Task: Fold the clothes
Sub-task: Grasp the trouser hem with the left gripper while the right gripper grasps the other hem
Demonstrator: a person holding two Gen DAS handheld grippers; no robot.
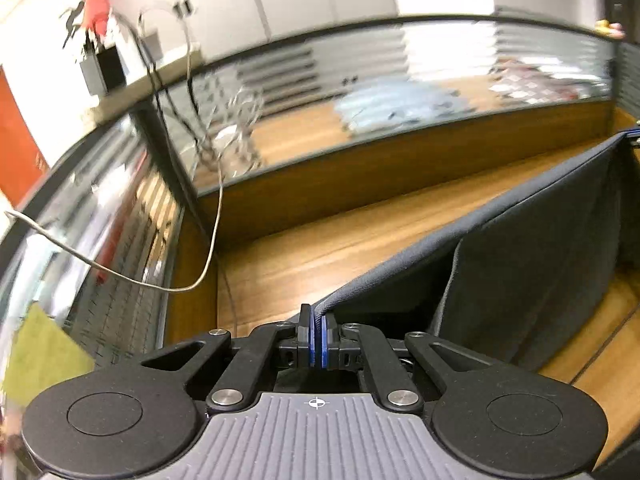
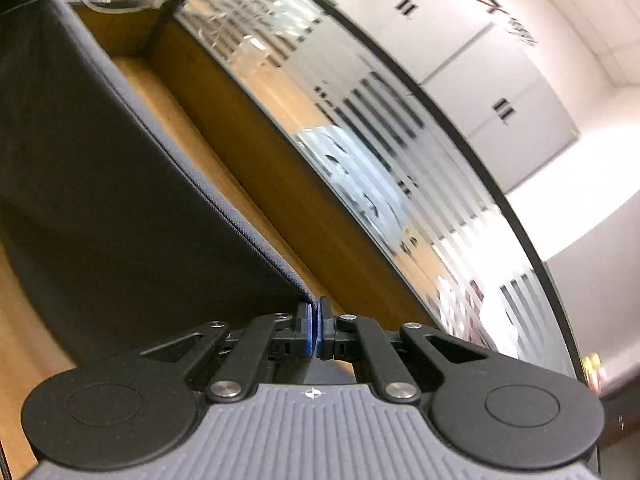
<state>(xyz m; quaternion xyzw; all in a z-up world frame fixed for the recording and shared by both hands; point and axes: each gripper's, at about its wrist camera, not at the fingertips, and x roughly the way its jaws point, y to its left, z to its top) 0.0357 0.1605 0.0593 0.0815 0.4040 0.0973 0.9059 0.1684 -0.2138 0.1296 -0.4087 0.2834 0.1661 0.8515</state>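
Garment (image 1: 520,264) stretched above counter (image 1: 320,252), both grippers' jaws clamping its hem; uneven pull could slip an edge.

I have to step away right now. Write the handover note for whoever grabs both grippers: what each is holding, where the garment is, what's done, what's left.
Left gripper: shut on one end of the dark grey garment's top edge.
Right gripper: shut on the other end of that edge; its blue pads show at the far right of the left wrist view.
Garment: held up, edge stretched taut between the grippers, the rest hanging toward the wooden table.
Done: garment picked up and spread.
Left: no fold laid down yet; lower it and fold, probably.
Nearby: a loose cable on the left of the table.
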